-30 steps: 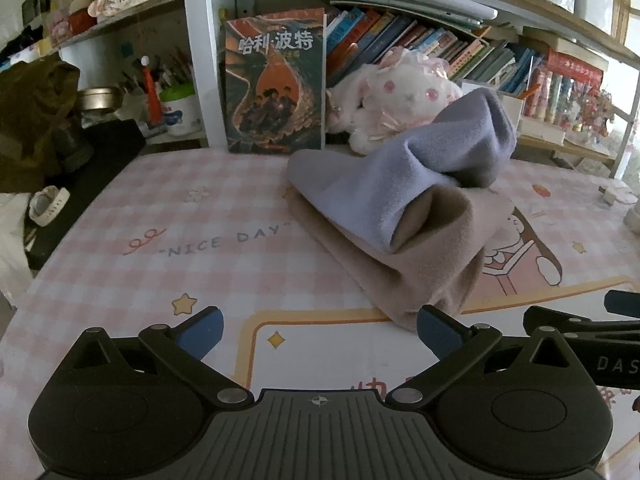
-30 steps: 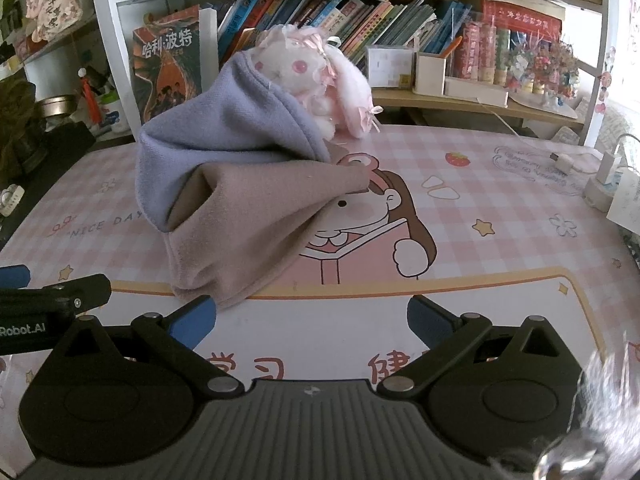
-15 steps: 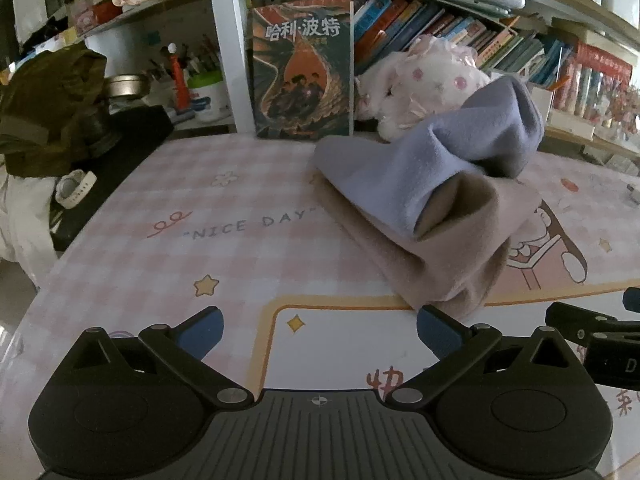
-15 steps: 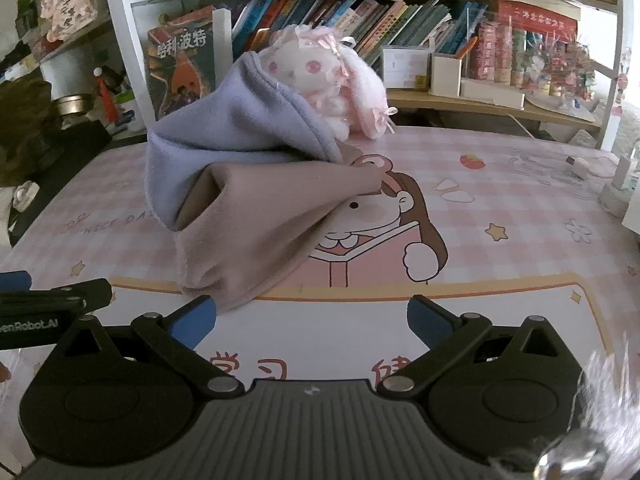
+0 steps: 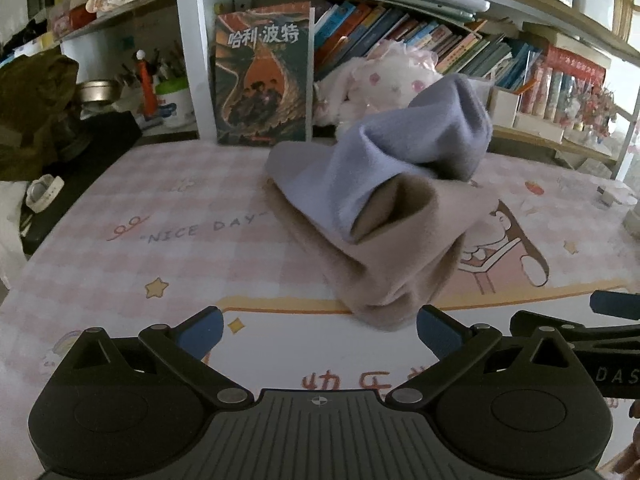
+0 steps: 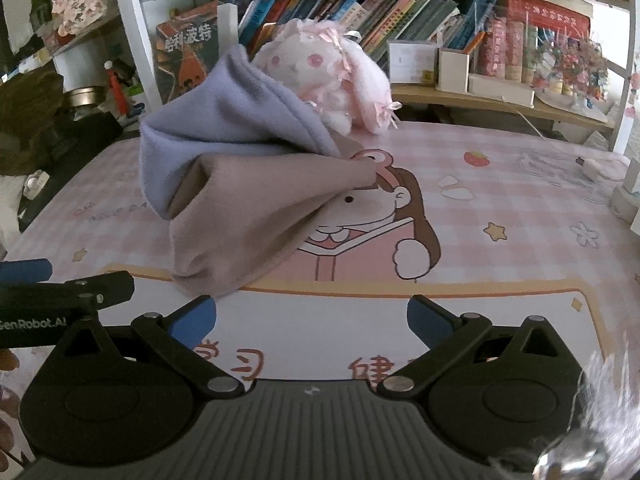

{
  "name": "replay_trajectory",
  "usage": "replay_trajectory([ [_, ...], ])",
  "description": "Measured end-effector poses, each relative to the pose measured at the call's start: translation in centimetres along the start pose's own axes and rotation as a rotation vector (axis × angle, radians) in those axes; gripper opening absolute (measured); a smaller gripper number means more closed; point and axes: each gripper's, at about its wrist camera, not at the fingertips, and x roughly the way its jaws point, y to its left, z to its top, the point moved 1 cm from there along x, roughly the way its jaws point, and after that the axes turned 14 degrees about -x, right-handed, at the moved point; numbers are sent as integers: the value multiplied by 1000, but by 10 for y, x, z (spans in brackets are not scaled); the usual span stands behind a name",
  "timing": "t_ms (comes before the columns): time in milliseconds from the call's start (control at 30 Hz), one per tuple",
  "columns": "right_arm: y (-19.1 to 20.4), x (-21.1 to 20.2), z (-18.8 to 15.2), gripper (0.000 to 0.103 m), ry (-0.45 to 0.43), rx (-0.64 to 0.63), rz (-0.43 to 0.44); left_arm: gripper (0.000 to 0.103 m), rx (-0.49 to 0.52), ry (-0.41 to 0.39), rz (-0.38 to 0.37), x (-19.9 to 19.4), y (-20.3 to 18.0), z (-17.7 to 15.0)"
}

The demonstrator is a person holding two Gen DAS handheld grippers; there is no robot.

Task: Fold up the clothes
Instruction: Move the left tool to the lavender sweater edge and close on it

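Both grippers closer | left gripper (image 5: 318, 330) open | garment (image 6: 256, 200) edge just ahead

Bare pink checked table mat (image 5: 168, 216) lies open left of the rumpled lilac-and-beige fleece garment (image 5: 384, 216). A white plush rabbit (image 6: 332, 80) and upright dark-covered book (image 5: 264, 76) block the far side.

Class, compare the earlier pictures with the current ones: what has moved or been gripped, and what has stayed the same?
Only the camera views drift slightly, so both grippers shifted a little. Nothing was gripped or released: the left gripper and right gripper keep their jaws open and empty. The lilac and beige cloth lies crumpled as before on the pink mat.
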Motion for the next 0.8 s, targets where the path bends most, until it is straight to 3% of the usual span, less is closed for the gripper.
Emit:
replay_trajectory([
  [300,-40,12,11,103,-26,97,-24,103,36,-66,30,6,-26,20],
  [467,-69,18,35,103,-93,123,24,103,63,-86,-10,16,-41,37],
  [567,-82,19,45,102,-118,137,53,103,79,-138,-19,18,-49,44],
  [800,-102,21,58,100,-154,192,152,103,204,-190,-21,30,-71,54],
])
